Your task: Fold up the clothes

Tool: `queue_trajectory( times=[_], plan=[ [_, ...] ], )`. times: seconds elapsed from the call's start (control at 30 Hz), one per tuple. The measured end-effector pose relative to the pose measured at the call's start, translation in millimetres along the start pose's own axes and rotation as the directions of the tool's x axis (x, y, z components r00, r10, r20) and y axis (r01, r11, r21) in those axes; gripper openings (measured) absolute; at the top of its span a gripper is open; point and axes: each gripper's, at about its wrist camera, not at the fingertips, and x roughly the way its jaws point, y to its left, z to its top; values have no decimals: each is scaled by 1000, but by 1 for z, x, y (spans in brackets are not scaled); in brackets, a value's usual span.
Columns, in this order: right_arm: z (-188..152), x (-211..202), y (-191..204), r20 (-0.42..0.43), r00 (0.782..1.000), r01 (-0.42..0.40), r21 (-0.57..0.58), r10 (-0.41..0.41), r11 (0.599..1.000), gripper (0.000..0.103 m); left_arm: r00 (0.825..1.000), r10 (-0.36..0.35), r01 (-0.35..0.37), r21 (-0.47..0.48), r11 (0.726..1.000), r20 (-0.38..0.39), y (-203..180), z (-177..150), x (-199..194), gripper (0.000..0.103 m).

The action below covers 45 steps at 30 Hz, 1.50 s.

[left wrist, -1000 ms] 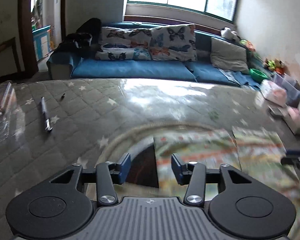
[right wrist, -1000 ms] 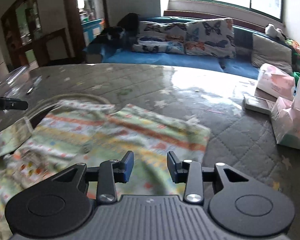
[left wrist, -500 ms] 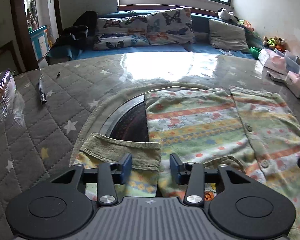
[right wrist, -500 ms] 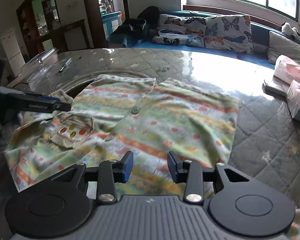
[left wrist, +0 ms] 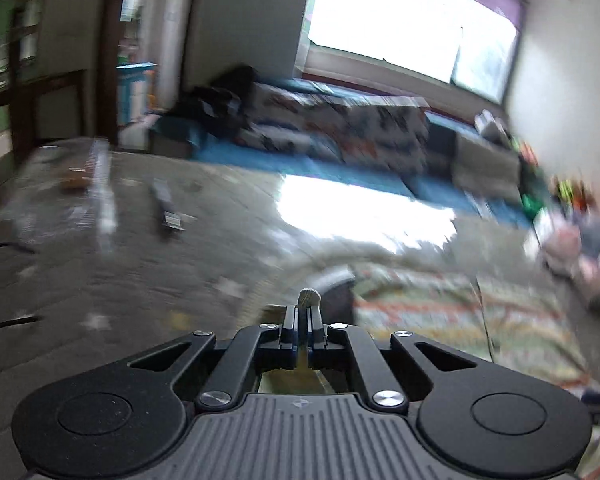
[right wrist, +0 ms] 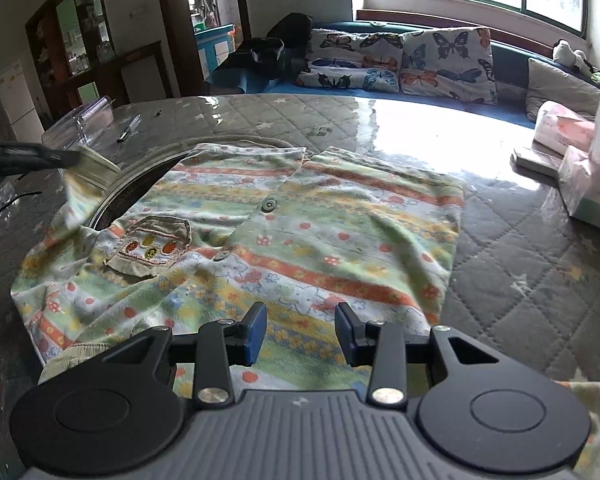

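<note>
Left fingers on sleeve cuff, pen beyond

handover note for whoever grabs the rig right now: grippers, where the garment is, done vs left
Left gripper: shut on the sleeve cuff, jaws just closed on it; the cuff is lifted off the table at the shirt's left side.
Right gripper: open, holding nothing, over the shirt's near hem.
Striped shirt: lying front up on the quilted table, buttons and pocket patch showing, body spread roughly flat.
Done: shirt laid out, one sleeve gripped.
Left: probably bring that sleeve in over the body, then the other side, then fold the length.
</note>
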Motion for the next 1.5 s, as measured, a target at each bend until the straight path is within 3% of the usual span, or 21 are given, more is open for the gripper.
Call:
queue_trajectory(
  times=[0.17,0.43,0.53,0.67,0.77,0.83,0.87,0.9,0.97,1.03,1.13,1.2,1.3,1.5],
  plan=[
    [-8,-7,2,-3,1000,-4,-7,4,1000,38,996,87,-83,-88,993,38,50,-10,-39,4],
    [-18,-14,11,-21,1000,-8,-51,7,999,44,968,250,-251,-122,960,-18,108,-43,-49,4],
    [-20,-15,10,-26,1000,-1,-50,0,999,44,952,301,-304,-92,948,-45,117,-52,-41,4],
    [-25,-13,6,-39,999,9,-40,-11,999,44,944,323,-328,-75,942,-64,119,-62,-35,5],
    [-27,-16,3,-37,999,13,-37,-15,999,44,933,353,-358,-78,930,-74,116,-61,-36,12],
    [-29,-19,2,-32,999,15,-37,-16,999,44,916,394,-400,-88,912,-72,111,-58,-43,17],
    [-29,-21,2,-28,1000,13,-37,-14,999,45,917,394,-398,-90,913,-58,108,-57,-48,18],
    [-29,-24,1,-25,1000,11,-39,-12,999,46,921,386,-388,-92,917,-44,103,-56,-53,18],
    [-31,-26,2,-24,1000,7,-48,-9,999,47,948,317,-318,-84,945,-22,87,-53,-63,18],
    [-31,-27,4,-27,1000,5,-60,-7,998,47,976,218,-219,-48,975,-20,62,-54,-66,18],
    [-33,-27,7,-27,1000,-1,-68,-1,998,48,996,69,-68,15,998,-62,21,-60,-61,24],
    [-35,-29,9,-26,1000,-5,-73,3,997,48,995,-14,20,64,998,-98,-7,-69,-54,25],
    [-39,-33,10,-30,1000,-5,-84,3,996,48,988,-64,84,141,986,-140,-41,-85,-43,25],
    [-50,-43,7,-39,999,3,-115,-7,993,52,984,-67,100,198,975,-166,-51,-100,-32,27]
  ],
)
